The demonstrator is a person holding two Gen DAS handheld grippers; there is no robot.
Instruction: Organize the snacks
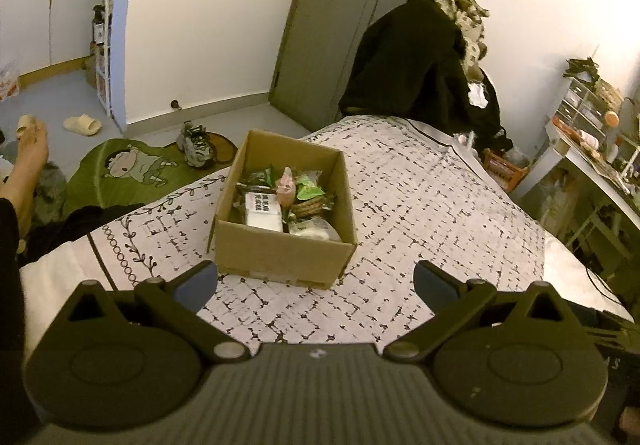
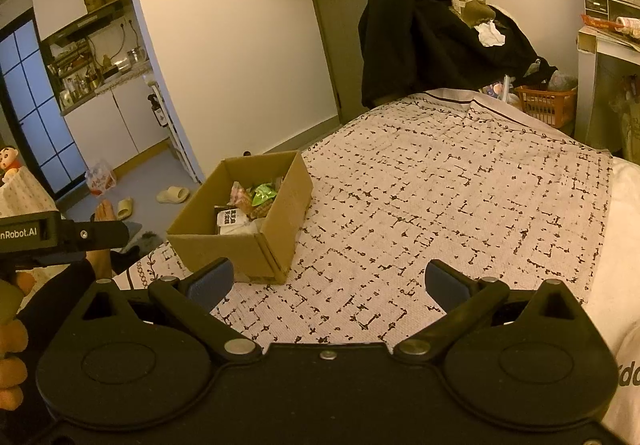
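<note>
My left hand-held gripper [image 1: 316,287] hangs over the bed [image 1: 440,205] w/ its fingers spread wide, nothing between them. Cardboard box [image 1: 280,253] sits on the patterned bedspread at frame centre in the left wrist view, just beyond the fingertips, top open. Inside: snacks [image 1: 286,199], several wrapped packs piled together, incl. a white pack w/ black print [image 1: 262,207], a bright green wrapper [image 1: 310,187] and a pink one [image 1: 286,185] standing up in the middle.

My right hand-held gripper [image 2: 326,283] is also spread, empty, low over the bedspread. In the right wrist view the box [image 2: 224,249] sits left of centre, near the bed's edge; its near corner is just above the left finger. The rest of the bedspread, centre to right of frame, carries only its print. Part of my left device [image 2: 60,235] shows at the left edge of that view, w/ my hand [image 2: 10,361] at lower left.

Dark clothes heaped on a chair [image 1: 420,65] at the upper right, past the bed's far end.
</note>
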